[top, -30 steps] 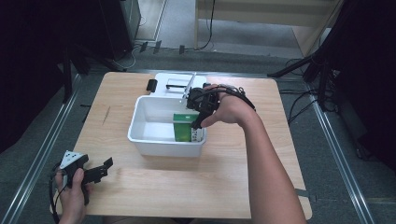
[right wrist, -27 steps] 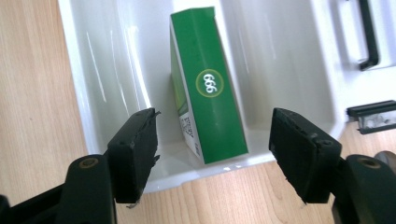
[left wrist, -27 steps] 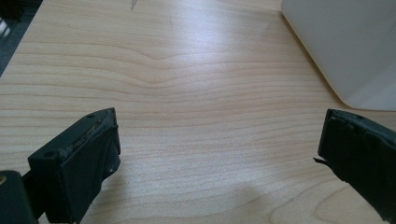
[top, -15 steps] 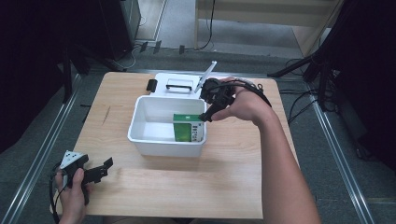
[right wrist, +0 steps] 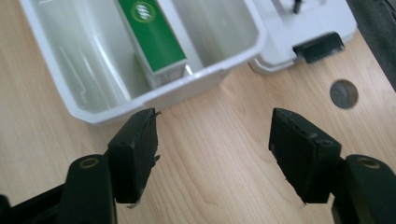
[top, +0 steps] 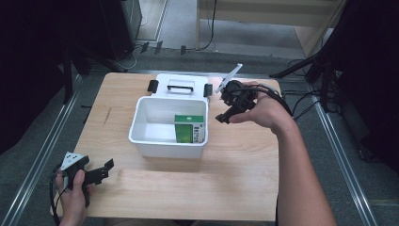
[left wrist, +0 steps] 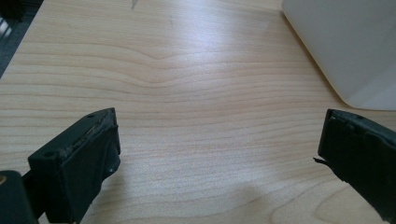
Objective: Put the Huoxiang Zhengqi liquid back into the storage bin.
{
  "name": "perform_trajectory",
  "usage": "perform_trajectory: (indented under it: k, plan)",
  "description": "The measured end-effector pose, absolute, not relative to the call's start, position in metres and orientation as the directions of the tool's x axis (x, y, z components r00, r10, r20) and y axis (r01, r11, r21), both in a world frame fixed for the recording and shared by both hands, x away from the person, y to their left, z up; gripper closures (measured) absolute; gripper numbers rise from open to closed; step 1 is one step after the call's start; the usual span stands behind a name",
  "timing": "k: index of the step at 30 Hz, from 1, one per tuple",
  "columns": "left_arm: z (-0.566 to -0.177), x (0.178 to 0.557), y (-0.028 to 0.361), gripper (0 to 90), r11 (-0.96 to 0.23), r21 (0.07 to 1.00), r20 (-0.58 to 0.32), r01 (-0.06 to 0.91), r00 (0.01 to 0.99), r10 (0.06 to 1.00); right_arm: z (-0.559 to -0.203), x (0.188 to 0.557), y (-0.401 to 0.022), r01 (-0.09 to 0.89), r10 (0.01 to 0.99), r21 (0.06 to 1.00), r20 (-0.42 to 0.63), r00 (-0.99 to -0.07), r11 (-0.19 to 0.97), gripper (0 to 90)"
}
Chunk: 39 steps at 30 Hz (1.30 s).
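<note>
Left gripper [top: 101, 173]: you hold it low at the near left corner of the pale wooden table [top: 244, 179]. Its fingers [left wrist: 88, 154] stand wide apart with bare wood between them, gripping nothing.

White box: the open white plastic storage box [top: 141, 123] sits mid-table, its rounded corner [left wrist: 345, 56] showing at the upper right of the left gripper view, well apart from that gripper.

Green carton: the green and white cardboard carton [top: 189, 128] stands upright inside the box, against its right wall. In the right gripper view the carton [right wrist: 152, 35] leans along the inner wall.

Handling: I'd judge the carton light and fairly stiff but crushable, with smooth printed faces. Take it across its two broad faces near the top edge and squeeze gently; the box wall leaves little room on one side.

Lid: the white plastic lid with black latches and a handle [top: 181, 84] lies flat just behind the box, touching or nearly touching its far rim.

Right gripper [top: 233, 107]: you hold it above the table just right of the box. Its fingers [right wrist: 135, 149] are about half open, empty, over bare wood beside the box's outer wall.

Next move: likely carrying this gripper over to the lid or box rim.
</note>
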State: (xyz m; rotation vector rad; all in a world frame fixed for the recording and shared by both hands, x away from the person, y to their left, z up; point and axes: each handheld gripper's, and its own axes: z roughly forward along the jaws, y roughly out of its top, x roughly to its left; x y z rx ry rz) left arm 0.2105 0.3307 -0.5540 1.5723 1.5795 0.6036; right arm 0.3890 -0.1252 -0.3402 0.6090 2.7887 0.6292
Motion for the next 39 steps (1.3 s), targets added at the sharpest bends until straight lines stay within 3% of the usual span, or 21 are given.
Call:
perform_trajectory:
  k: [10, 20, 23, 30, 39]
  plan:
    - [-0.554, 0.211, 0.331, 0.1, 0.111, 0.804, -0.208, 0.585, 0.101, 0.973, -0.361, 0.386, -0.160, 0.460, 0.578, 0.502, -0.100, -0.810, 0.732, 33.4]
    - [-0.554, 0.210, 0.331, 0.1, 0.111, 0.804, -0.208, 0.584, 0.101, 0.973, -0.387, 0.379, -0.193, 0.514, 0.721, 0.622, -0.122, -0.682, 0.591, 36.5]
    - [-0.554, 0.210, 0.331, 0.1, 0.111, 0.805, -0.207, 0.583, 0.101, 0.973, -0.395, 0.372, -0.202, 0.532, 0.779, 0.681, -0.090, -0.620, 0.502, 37.4]
    - [-0.554, 0.210, 0.331, 0.1, 0.111, 0.806, -0.207, 0.582, 0.101, 0.973, -0.408, 0.354, -0.218, 0.452, 0.826, 0.803, -0.087, -0.556, 0.389, 42.8]
    - [-0.554, 0.210, 0.331, 0.1, 0.111, 0.807, -0.207, 0.580, 0.101, 0.973, -0.423, 0.330, -0.244, 0.421, 0.905, 0.867, -0.075, -0.418, 0.266, 50.0]
